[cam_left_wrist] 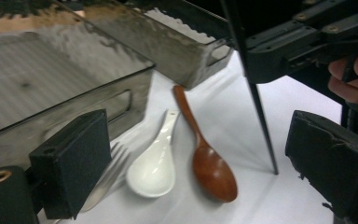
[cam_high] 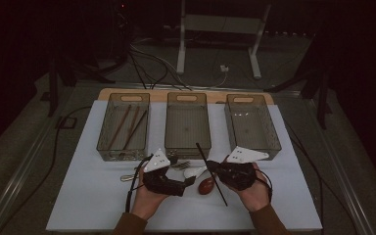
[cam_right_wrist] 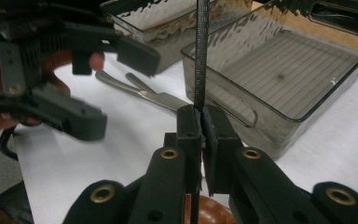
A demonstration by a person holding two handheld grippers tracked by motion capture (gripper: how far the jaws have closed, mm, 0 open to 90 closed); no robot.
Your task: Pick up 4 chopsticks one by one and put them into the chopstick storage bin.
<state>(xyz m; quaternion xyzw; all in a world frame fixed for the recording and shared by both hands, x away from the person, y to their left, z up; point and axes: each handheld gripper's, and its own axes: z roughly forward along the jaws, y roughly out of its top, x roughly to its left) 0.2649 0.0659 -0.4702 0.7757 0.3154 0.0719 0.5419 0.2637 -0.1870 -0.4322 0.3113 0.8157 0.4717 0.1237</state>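
Right tool (cam_right_wrist: 200,122) clamps a slim black chopstick (cam_high: 210,172) near the tabletop's front edge; left tool (cam_left_wrist: 205,163) gapes empty over a glossy brown wooden spoon (cam_left_wrist: 207,161), likely its next grasp.

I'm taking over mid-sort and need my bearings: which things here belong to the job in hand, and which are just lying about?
In the job:
- black chopstick, clamped in the right gripper
- left gripper, open over the cutlery
- brown wooden spoon, white spoon, fork
- three grey bins, the left bin already holding chopsticks

Lying about:
- cables on the floor
- white stand
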